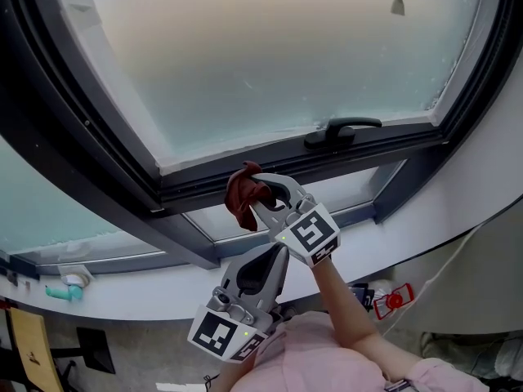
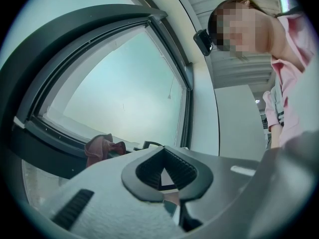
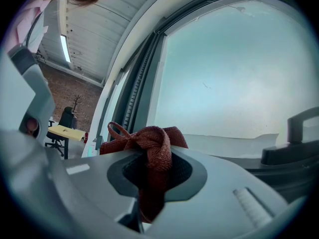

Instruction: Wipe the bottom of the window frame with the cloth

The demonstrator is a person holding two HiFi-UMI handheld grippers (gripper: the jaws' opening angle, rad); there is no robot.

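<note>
At the centre of the head view, the right gripper (image 1: 258, 193) pinches the red cloth (image 1: 242, 194). The cloth is bunched in front of the dark bottom rail of the window frame (image 1: 188, 188), left of the handle (image 1: 343, 129); contact cannot be told. The left gripper (image 1: 276, 256) sits just below, at lower centre.

In the left gripper view, its jaws meet at the tips with nothing between them, and the cloth (image 2: 102, 148) shows at lower left.

In the right gripper view, the jaws are clamped on the cloth (image 3: 154, 143), knotted at centre.
</note>
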